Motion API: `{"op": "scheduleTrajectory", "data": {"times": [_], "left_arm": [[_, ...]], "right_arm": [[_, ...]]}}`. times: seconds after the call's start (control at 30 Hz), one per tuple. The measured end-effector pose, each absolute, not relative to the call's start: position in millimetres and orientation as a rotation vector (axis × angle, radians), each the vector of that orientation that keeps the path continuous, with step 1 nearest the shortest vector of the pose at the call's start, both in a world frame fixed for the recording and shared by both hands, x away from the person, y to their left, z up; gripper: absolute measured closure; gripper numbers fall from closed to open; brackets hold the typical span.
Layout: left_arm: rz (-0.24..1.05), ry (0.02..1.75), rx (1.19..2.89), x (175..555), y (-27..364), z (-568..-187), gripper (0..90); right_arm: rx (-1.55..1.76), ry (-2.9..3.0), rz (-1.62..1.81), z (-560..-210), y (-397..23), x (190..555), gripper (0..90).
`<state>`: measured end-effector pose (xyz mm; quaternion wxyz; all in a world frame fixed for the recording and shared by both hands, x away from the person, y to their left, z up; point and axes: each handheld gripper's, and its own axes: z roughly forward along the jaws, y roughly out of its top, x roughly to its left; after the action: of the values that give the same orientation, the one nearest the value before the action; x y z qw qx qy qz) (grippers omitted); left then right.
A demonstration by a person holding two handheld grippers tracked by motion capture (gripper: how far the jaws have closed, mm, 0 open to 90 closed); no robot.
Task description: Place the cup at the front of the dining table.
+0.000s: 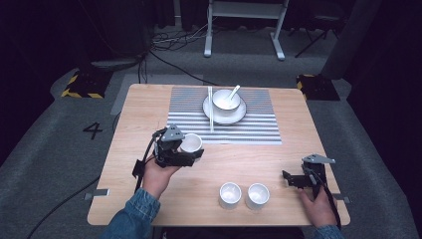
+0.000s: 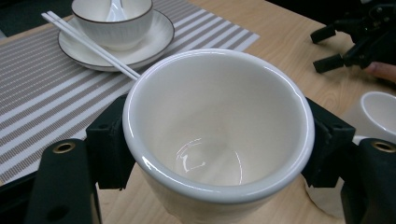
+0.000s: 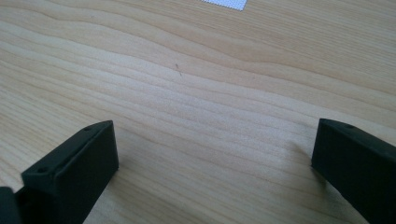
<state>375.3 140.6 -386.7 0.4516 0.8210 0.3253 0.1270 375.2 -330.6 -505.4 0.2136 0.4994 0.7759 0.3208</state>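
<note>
My left gripper (image 1: 191,149) is shut on a white cup (image 1: 190,143), held upright just above the table near the striped placemat's (image 1: 259,127) front left corner. In the left gripper view the empty cup (image 2: 219,130) sits between both black jaws. My right gripper (image 1: 291,178) rests open at the table's front right, with bare wood between its jaws (image 3: 215,158). Two more white cups (image 1: 230,194) (image 1: 258,195) stand side by side at the front edge.
On the placemat a plate (image 1: 239,115) holds a white bowl (image 1: 226,99) with a spoon in it, and white chopsticks (image 1: 210,109) lie along its left side. The wooden table (image 1: 149,109) has open room at left. Cables and a stand are on the floor behind.
</note>
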Motion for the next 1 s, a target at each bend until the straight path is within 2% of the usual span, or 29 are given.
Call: {"op": "scheduleTrajectory", "data": {"times": [0.67, 1.0], "left_arm": [[0.500, 0.869, 1.964, 448, 135, -378, 26.4], [0.538, 0.957, 1.960, 489, 132, -382, 26.4]], "right_arm": [[1.386, 2.154, 0.891, -505, -331, 375, 0.4], [1.386, 2.154, 0.890, -505, -331, 375, 0.4]]}}
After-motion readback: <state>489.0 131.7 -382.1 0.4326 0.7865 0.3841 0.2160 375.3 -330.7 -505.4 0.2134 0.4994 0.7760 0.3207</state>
